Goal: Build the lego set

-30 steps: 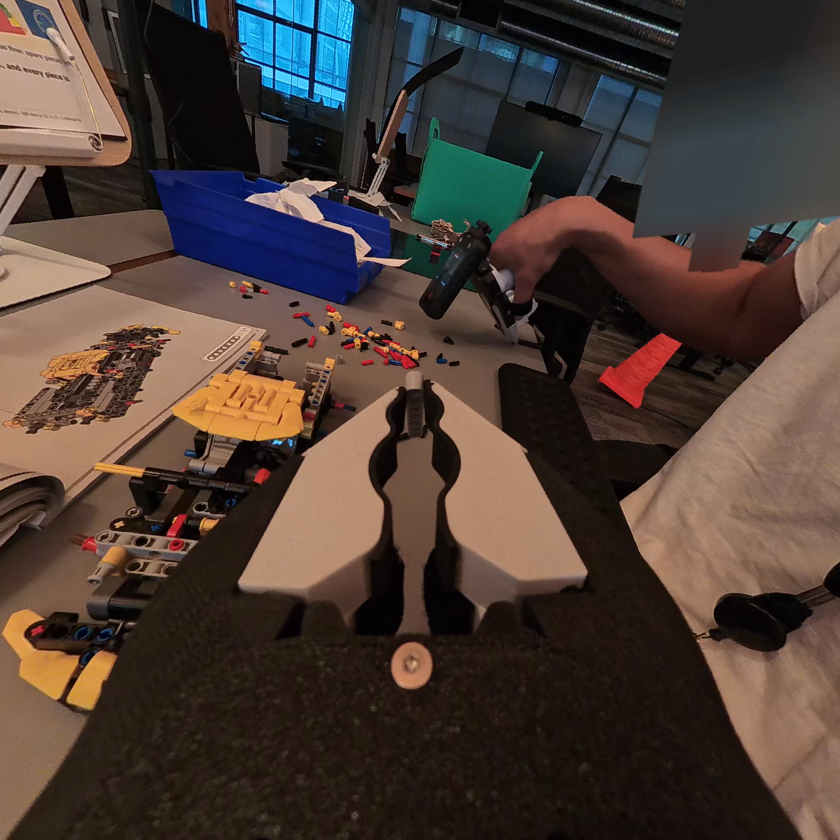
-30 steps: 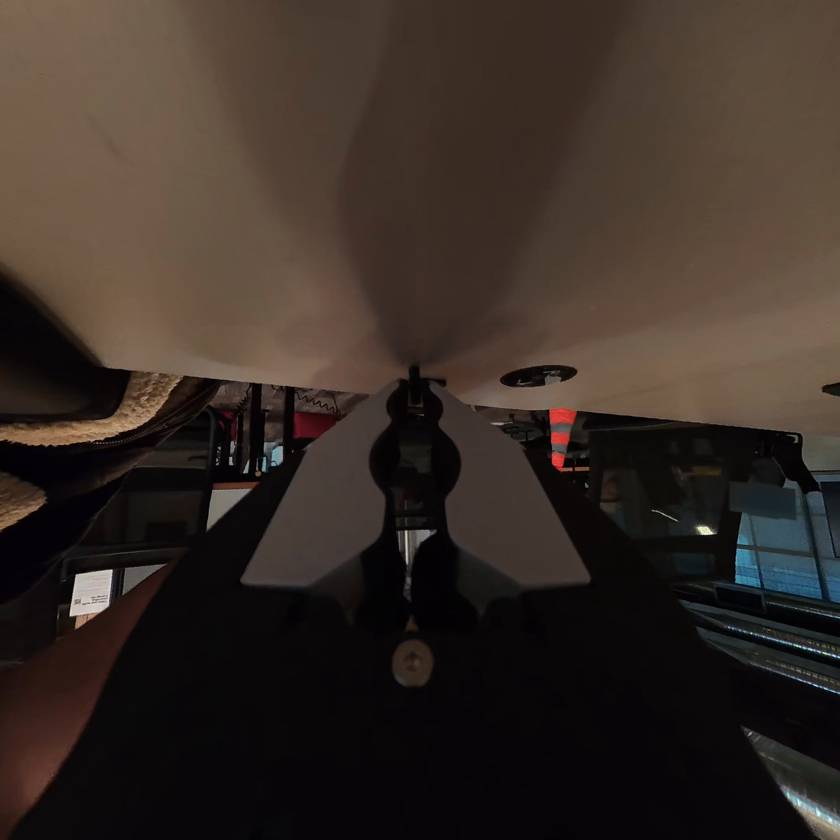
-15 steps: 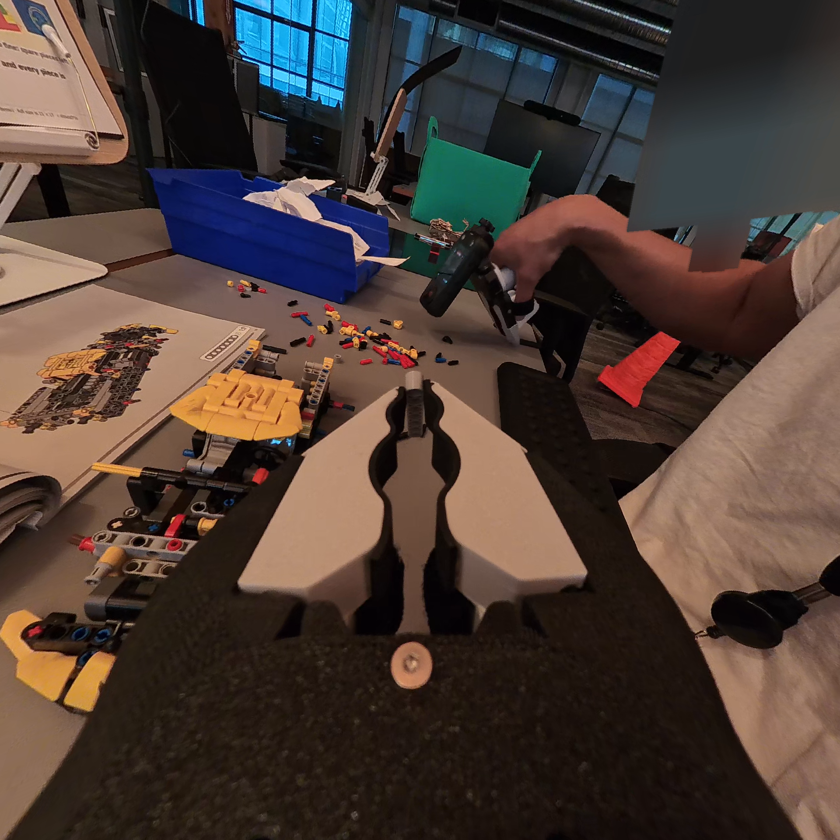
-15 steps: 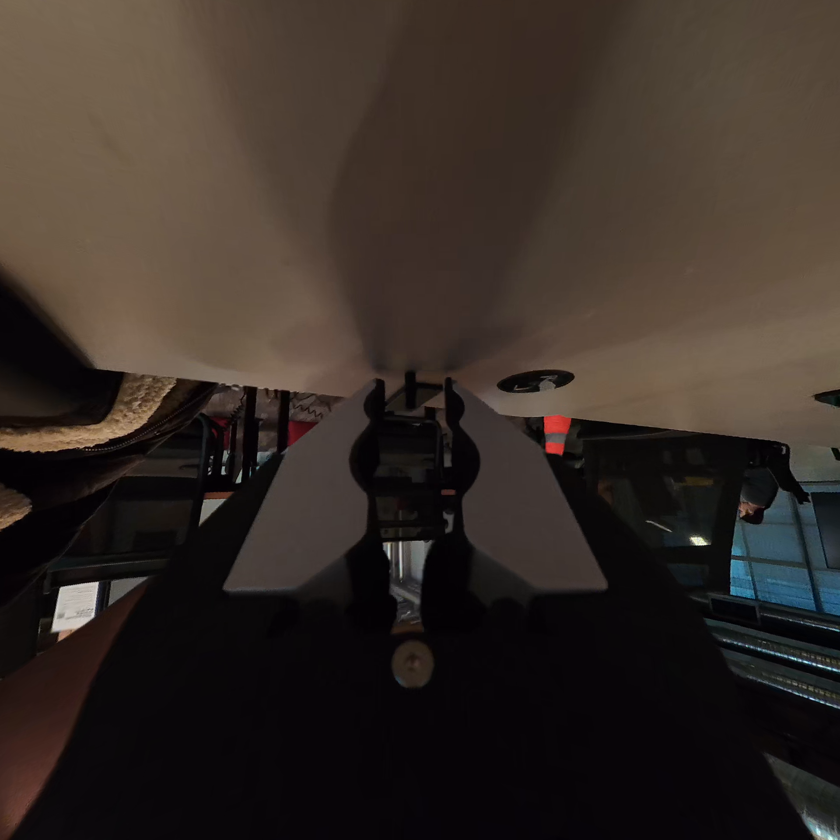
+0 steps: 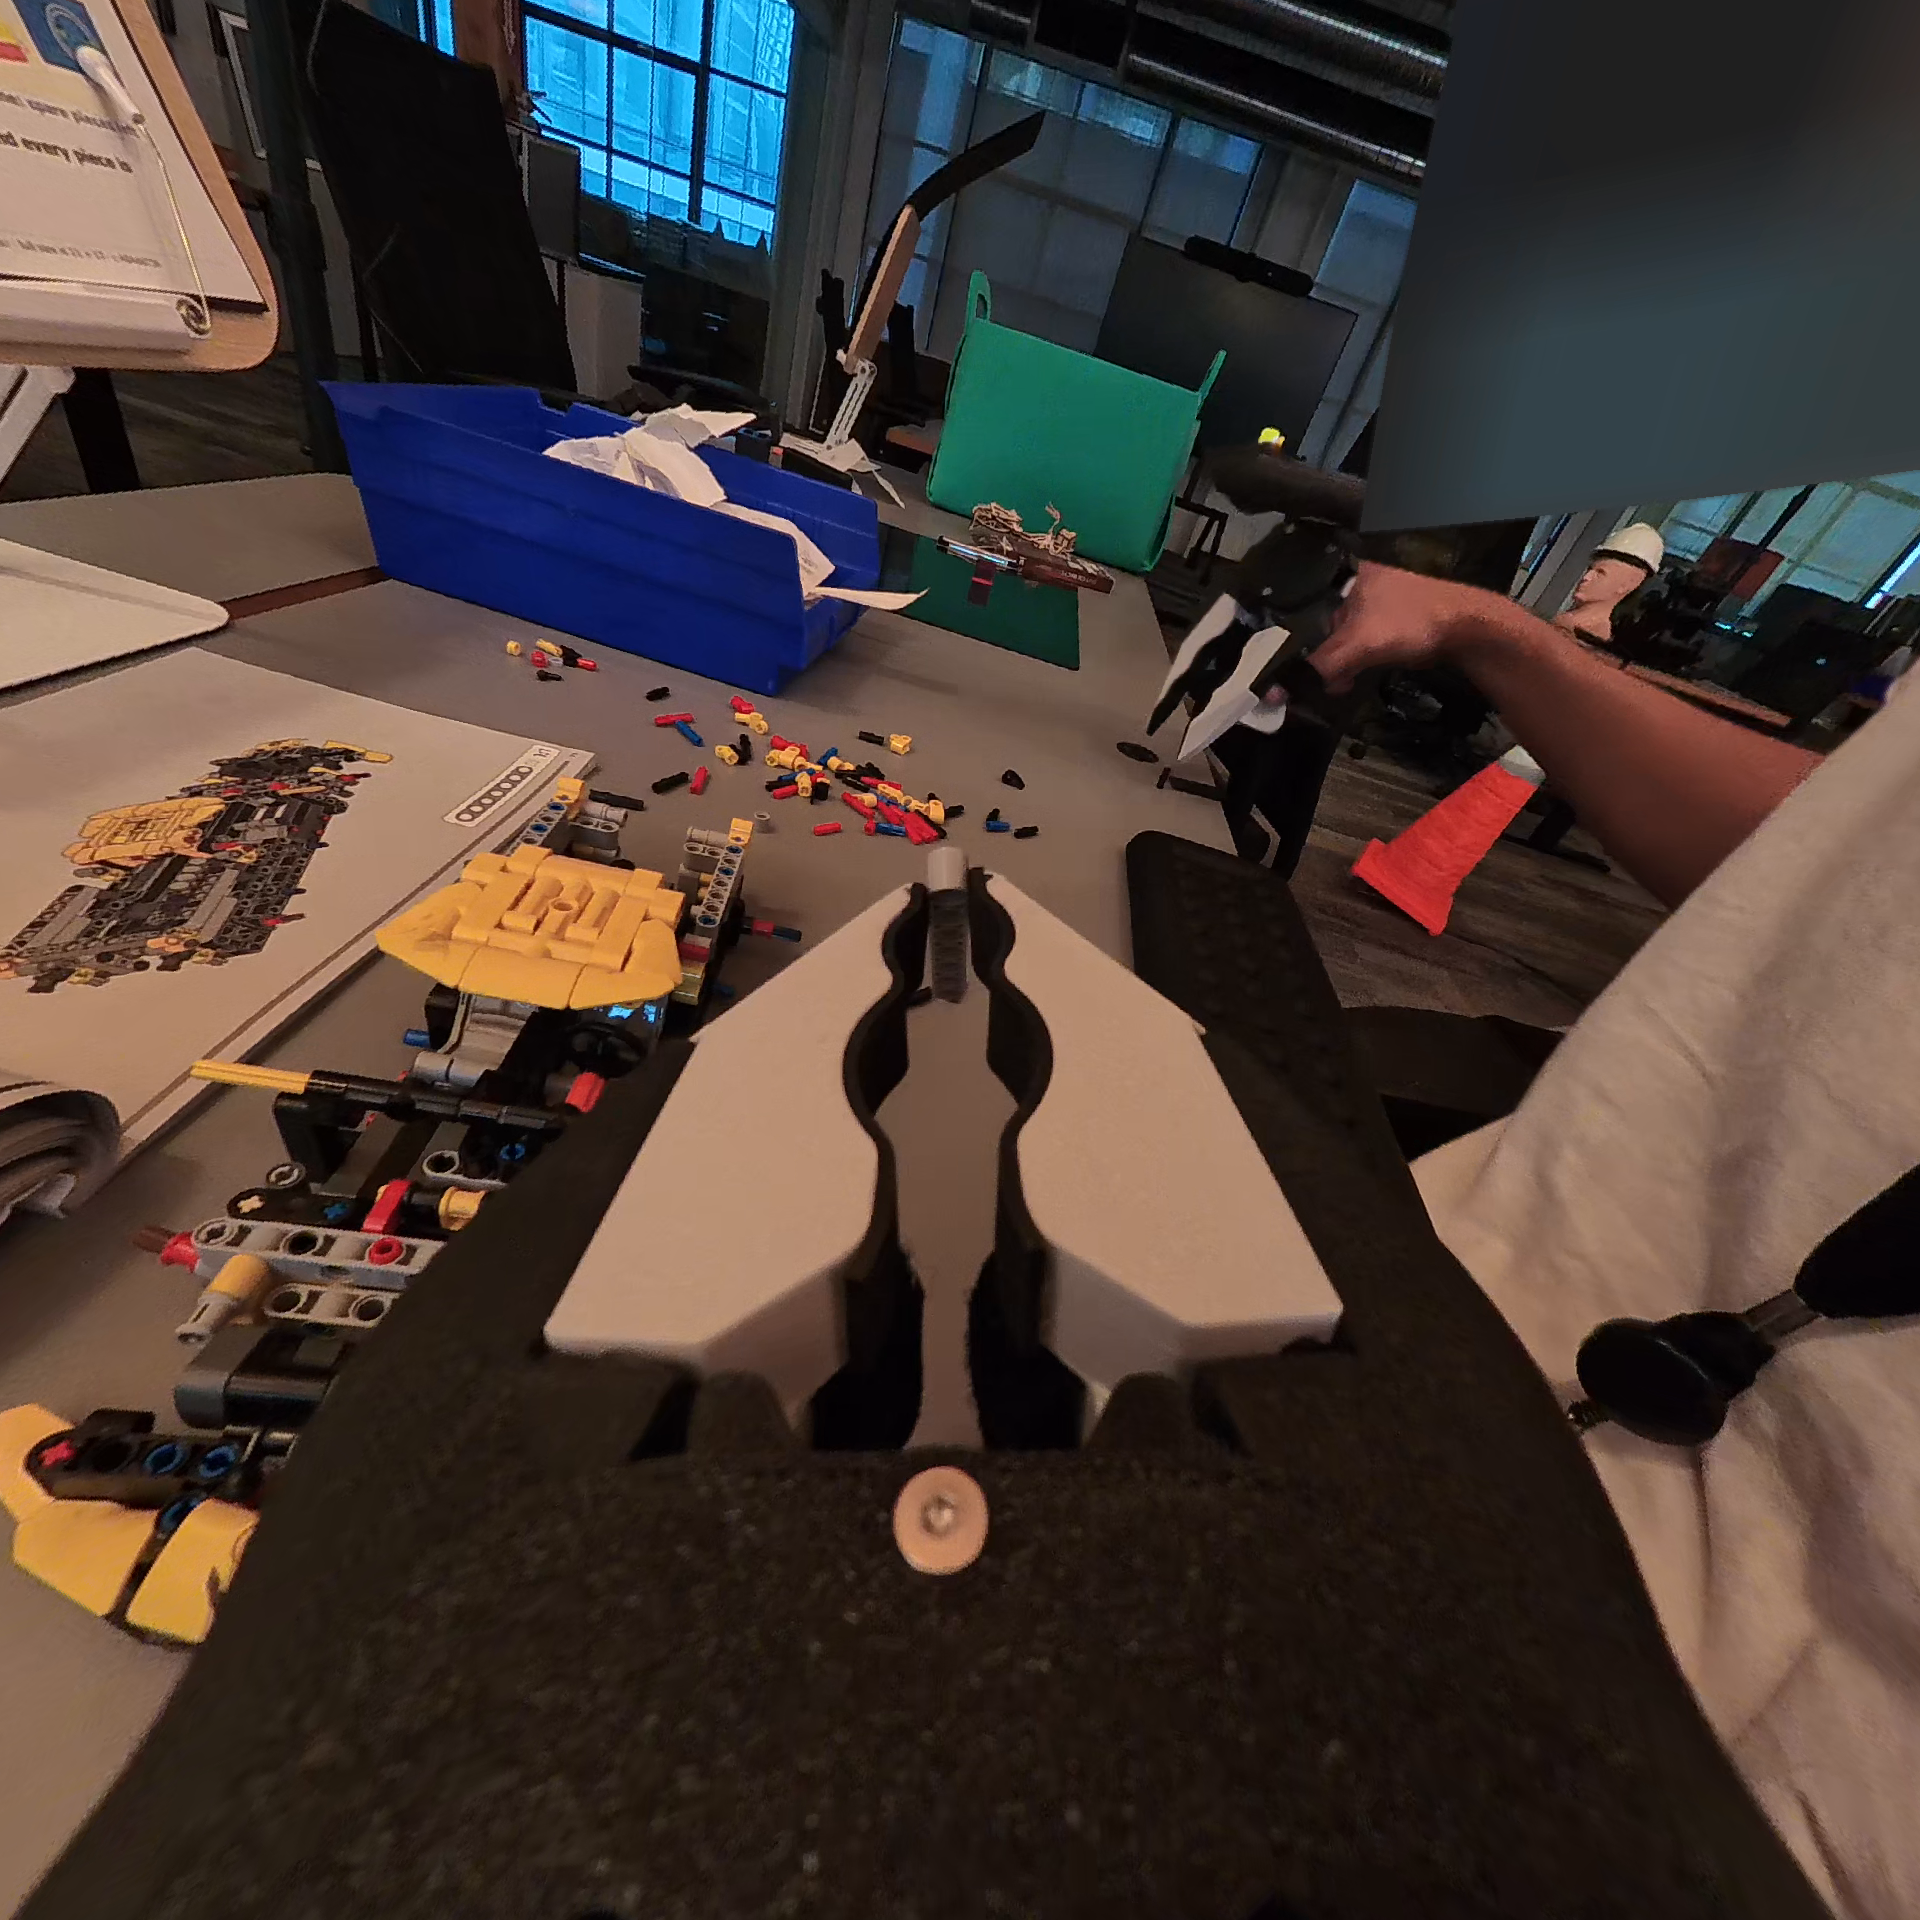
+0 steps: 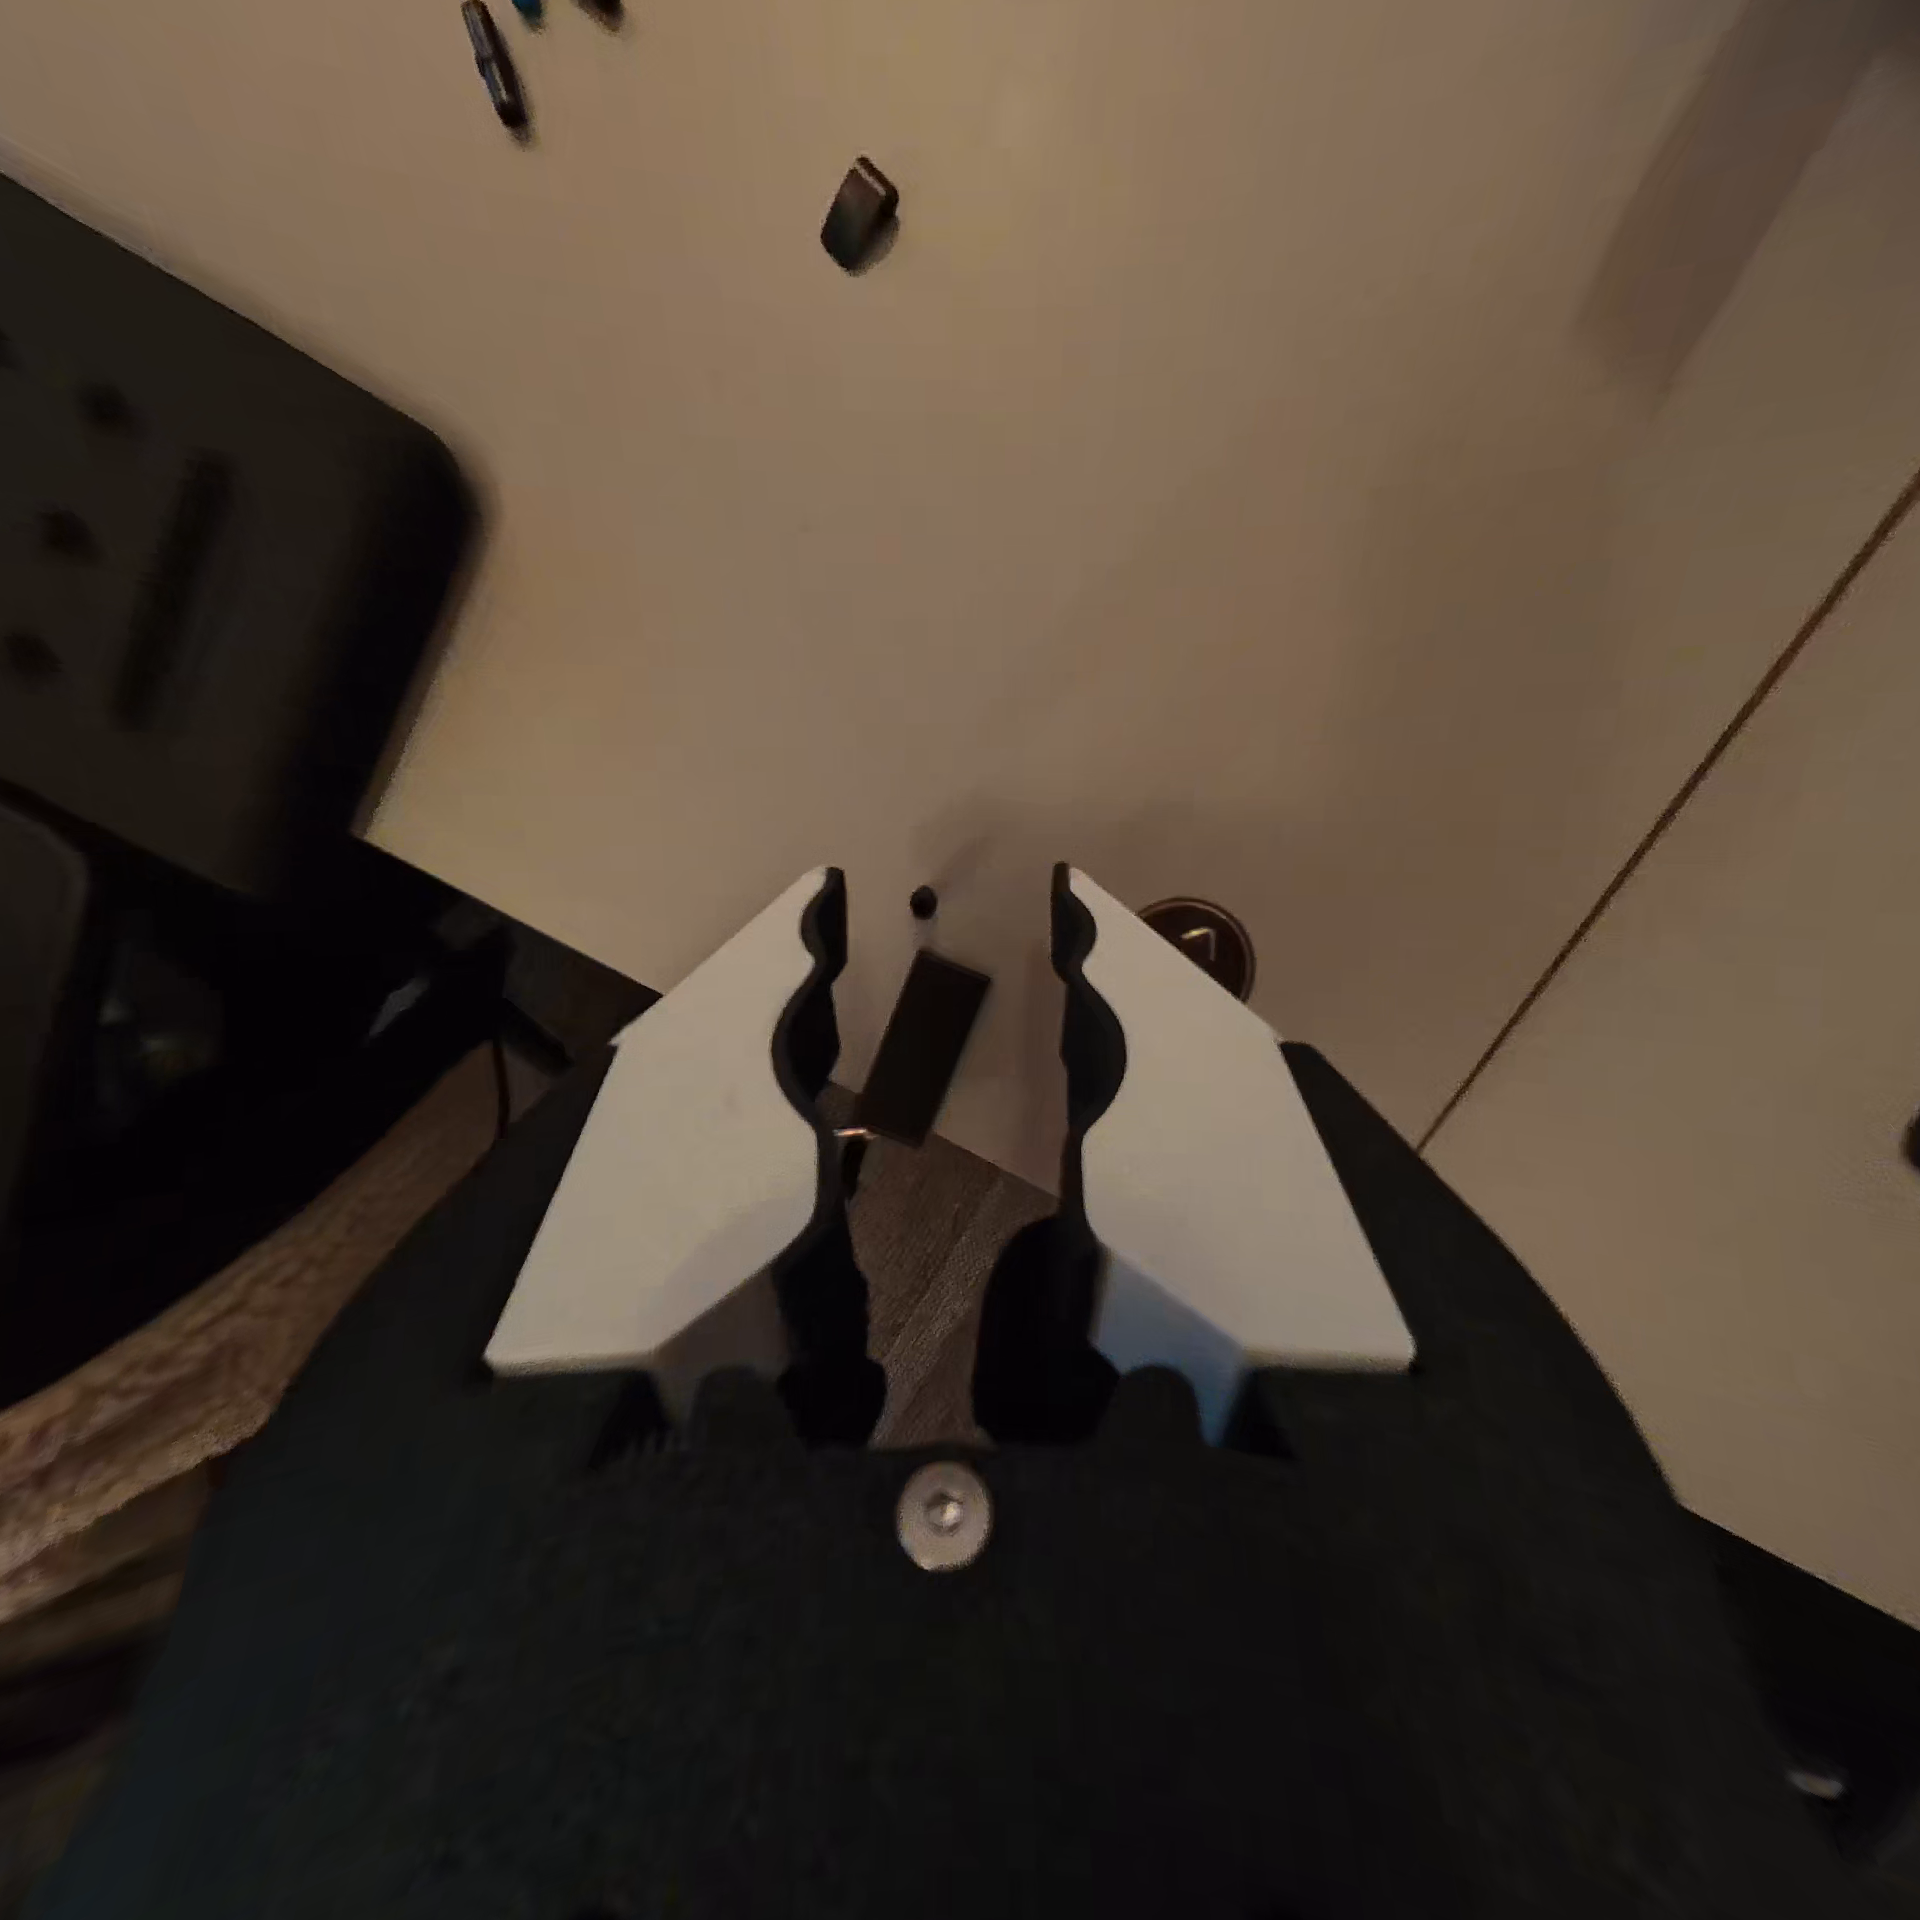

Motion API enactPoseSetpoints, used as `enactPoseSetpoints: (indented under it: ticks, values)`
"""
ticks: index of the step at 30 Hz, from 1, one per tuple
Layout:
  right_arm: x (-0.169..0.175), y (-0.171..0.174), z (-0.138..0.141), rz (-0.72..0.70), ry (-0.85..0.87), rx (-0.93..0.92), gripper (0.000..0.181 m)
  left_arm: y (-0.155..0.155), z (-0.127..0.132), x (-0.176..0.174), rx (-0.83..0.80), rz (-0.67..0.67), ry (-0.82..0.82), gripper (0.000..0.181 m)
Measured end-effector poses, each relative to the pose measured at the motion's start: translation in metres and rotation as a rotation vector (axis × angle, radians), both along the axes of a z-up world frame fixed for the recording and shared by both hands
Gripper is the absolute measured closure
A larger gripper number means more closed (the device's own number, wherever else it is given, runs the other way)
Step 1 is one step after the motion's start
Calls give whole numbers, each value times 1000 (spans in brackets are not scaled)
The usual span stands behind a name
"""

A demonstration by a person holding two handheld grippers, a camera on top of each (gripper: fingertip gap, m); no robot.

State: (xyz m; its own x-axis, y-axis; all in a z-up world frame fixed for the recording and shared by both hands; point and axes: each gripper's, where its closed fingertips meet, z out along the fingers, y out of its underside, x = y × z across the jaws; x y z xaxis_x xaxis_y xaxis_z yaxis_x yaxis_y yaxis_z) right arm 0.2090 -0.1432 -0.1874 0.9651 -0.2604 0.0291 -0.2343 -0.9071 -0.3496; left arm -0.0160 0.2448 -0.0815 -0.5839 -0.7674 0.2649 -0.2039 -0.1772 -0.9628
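Two grippers are in view. Nearest to the camera, the left gripper (image 5: 948,914) has its jaws closed tight on a small grey peg (image 5: 947,920), which stands out a little past the fingertips. Just to its left on the grey table (image 5: 436,644) lies the half-built lego model (image 5: 457,1049), with a yellow roof part on top and black and grey beams below; one yellow and black part (image 5: 114,1507) lies at its near end, and whether it is joined to the model cannot be told. An open instruction booklet (image 5: 208,821) lies flat beside the model, on the left. Behind the model, many loose small pieces (image 5: 831,779) in red, blue, yellow and black are spread on the table. Farther back stands a blue bin (image 5: 582,540) with crumpled white paper inside, and a green bag (image 5: 1060,447) is behind it.

At the right edge of the table, the right gripper (image 5: 1210,691) points down, held by a hand (image 5: 1382,634). In its own view the right gripper (image 6: 945,904) has the jaws wide apart, with nothing between them. Under the gap lie a tiny black pin (image 6: 922,902) and a flat dark rectangular piece (image 6: 923,1049), near the table edge. One dark piece (image 6: 857,213) lies farther away.
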Motion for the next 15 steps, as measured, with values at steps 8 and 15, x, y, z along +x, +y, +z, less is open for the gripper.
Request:
enactPoseSetpoints:
  ticks: [8,15]
  values:
    - [-5,-8,-18,-7,-42,-22,154,2,-3,1,9,8,9,174]
    - [-8,-7,-24,-11,-21,-7,158,3,-5,2,15,13,14,174]
